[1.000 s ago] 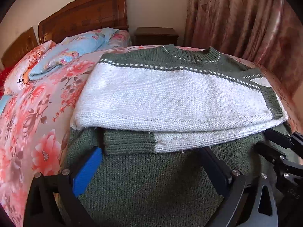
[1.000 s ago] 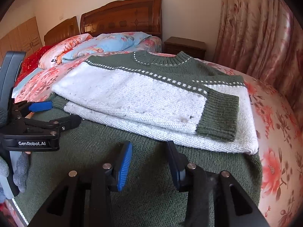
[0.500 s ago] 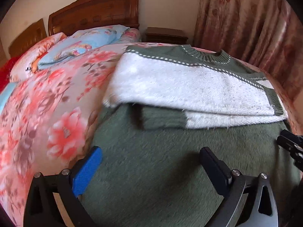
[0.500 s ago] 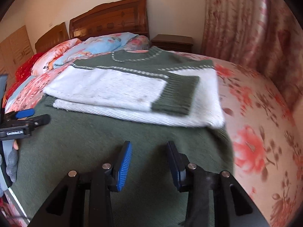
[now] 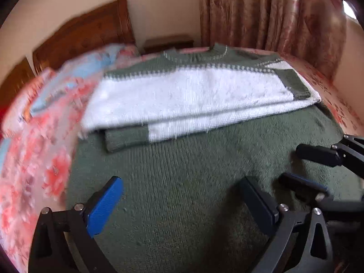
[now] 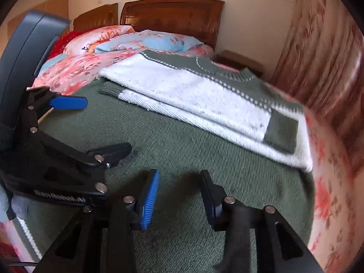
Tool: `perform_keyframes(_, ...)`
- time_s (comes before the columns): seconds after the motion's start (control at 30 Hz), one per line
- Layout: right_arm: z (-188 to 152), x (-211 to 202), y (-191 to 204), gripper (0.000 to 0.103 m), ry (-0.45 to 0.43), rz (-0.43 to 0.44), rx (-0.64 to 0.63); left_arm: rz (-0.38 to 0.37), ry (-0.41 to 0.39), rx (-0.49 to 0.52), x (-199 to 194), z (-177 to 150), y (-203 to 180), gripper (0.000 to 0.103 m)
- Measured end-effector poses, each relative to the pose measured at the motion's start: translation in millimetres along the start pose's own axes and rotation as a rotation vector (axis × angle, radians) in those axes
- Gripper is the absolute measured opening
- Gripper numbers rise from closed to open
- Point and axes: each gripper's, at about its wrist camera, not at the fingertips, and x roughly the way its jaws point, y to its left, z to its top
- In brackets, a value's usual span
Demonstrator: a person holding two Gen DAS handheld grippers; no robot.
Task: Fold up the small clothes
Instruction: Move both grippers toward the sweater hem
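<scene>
Left wrist view — left claw: jaws apart, nothing between them, low over the green body of the sweater, whose folded white sleeves lie ahead.
Neighbour: right claw close on the right; collision risk if both close in.
Right wrist view — right claw: jaws apart, empty, sweater hem directly beneath.
Left claw: just to the left, open.
Risk: a shallow pinch may take one knit layer only — fold would skew on the bed.
</scene>
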Motion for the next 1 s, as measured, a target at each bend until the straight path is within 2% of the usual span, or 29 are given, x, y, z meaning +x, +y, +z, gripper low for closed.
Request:
perform_keyframes(0.03, -0.9, -0.9, -7.3, 0.039, 0.007, 0.020, 0.025, -0.026, 0.013, -0.031, 0.5, -0.7, 7.8, 0.103)
perform_keyframes(0.17, -17.5, -13.1, -45.6, 0.039, 0.030, -0.038, 0.076, 0.013, 0.012, -0.083, -13.5, -17.7, 42.9, 0.103)
perform_keyframes(0.23, -32.5, -23.0, -65.9, 0.039, 0.020, -0.033, 0.132, 0.023, 0.012, -0.108, -20.7, -28.2, 55.0, 0.103)
perform_keyframes(0.3, -45.4, -31.3, -80.6, 0.037, -0.001, -0.017, 0.171, -0.002, 0.001, -0.134, -25.6, -37.4, 69.6, 0.103)
perform_keyframes(0.33, -50.5, -35.0, -79.3, 0.037, -0.005, -0.022, 0.181, 0.001, 0.000, -0.134, -25.7, -38.1, 69.0, 0.103)
perform_keyframes(0.4, -47.8, -34.7, -73.0, 0.037, 0.005, -0.066, 0.199, 0.058, 0.009, -0.112, -24.4, -33.9, 57.0, 0.103)
perform_keyframes(0.43, -45.8, -34.5, -69.0, 0.037, 0.010, -0.074, 0.205, 0.057, -0.003, -0.113, -26.7, -31.2, 50.8, 0.103)
perform_keyframes(0.5, -41.2, -37.4, -52.5, 0.037, -0.004, -0.013, 0.189, -0.037, -0.038, -0.109, -36.0, -27.7, 32.5, 0.103)
perform_keyframes(0.53, -37.1, -35.6, -37.8, 0.037, -0.009, 0.025, 0.149, -0.055, -0.047, -0.090, -38.1, -26.3, 22.0, 0.103)
perform_keyframes(0.6, -33.7, -27.6, -5.6, 0.038, 0.018, 0.044, 0.030, -0.037, -0.057, 0.003, -36.0, -25.7, -7.5, 0.103)
perform_keyframes(0.67, -33.3, -24.7, 13.2, 0.040, -0.006, -0.001, -0.059, 0.007, -0.009, 0.085, -22.8, -30.7, -25.1, 0.103)
perform_keyframes(0.73, -32.1, -24.7, 11.8, 0.040, 0.000, 0.012, -0.062, -0.002, -0.031, 0.066, -27.7, -29.4, -19.4, 0.103)
perform_keyframes(0.8, -33.5, -26.9, -7.0, 0.041, 0.015, 0.056, -0.006, -0.049, 0.017, 0.001, -23.0, -32.8, 0.7, 0.103)
perform_keyframes(0.9, -43.9, -34.3, -27.6, 0.040, 0.029, 0.011, 0.018, -0.003, 0.016, -0.049, -30.4, -43.5, 28.6, 0.103)
perform_keyframes(1.0, -59.5, -46.3, -55.1, 0.040, 0.025, 0.002, 0.093, 0.026, 0.019, -0.097, -38.9, -57.3, 53.6, 0.103)
